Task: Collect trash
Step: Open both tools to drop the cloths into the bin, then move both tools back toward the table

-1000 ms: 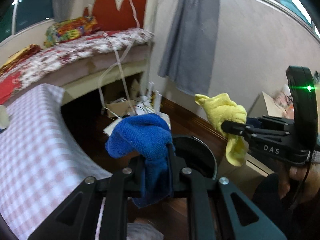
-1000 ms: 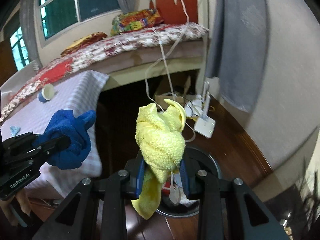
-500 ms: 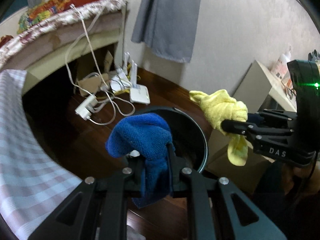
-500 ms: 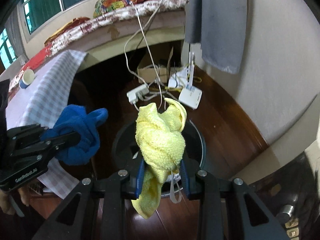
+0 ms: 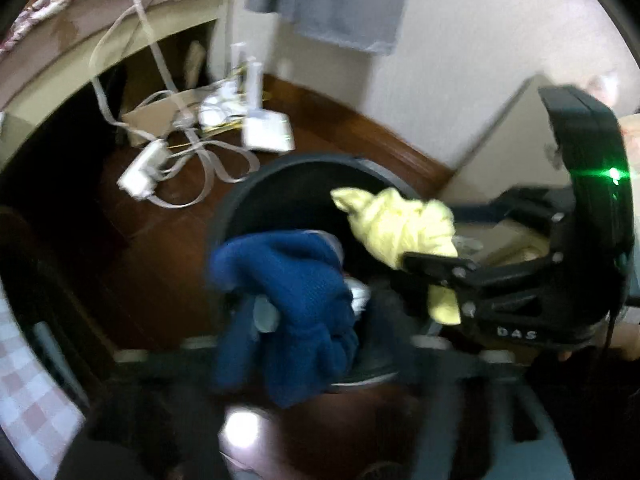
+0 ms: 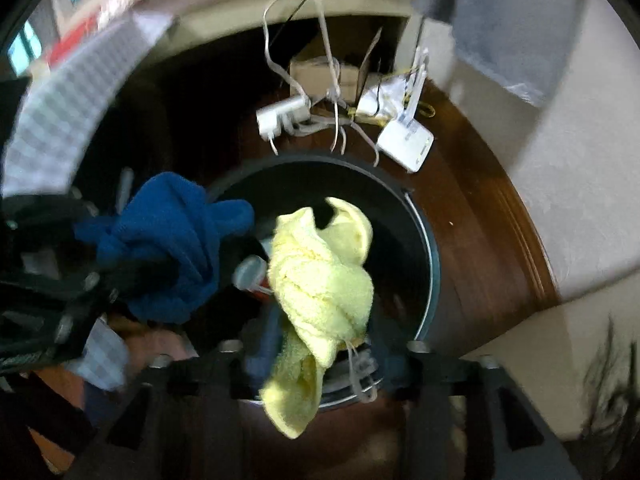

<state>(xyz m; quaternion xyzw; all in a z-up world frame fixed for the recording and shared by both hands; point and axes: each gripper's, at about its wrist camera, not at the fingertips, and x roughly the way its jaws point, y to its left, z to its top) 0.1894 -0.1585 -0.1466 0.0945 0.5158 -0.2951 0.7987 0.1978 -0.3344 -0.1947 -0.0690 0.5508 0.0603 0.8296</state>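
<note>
A black round bin stands on the dark wood floor below both grippers, and its rim fills the middle of the right wrist view. My left gripper hangs over the bin mouth, blurred. Its jaws are opening, and the blue cloth sags loose between them. My right gripper is beside it over the bin. Its jaws are opening too, and the yellow cloth droops between them with no pad pressing it. Each view shows the other gripper with its cloth.
Some trash lies inside the bin, among it a clear plastic container. Behind the bin are a white power strip, a white router, tangled cables and a cardboard box. A checkered tablecloth is at the left, and a grey curtain hangs on the wall.
Both grippers have come down and tipped toward the bin, which now fills the views. Their jaws, earlier pinched on the cloths, have spread apart, and the cloths hang loose.
</note>
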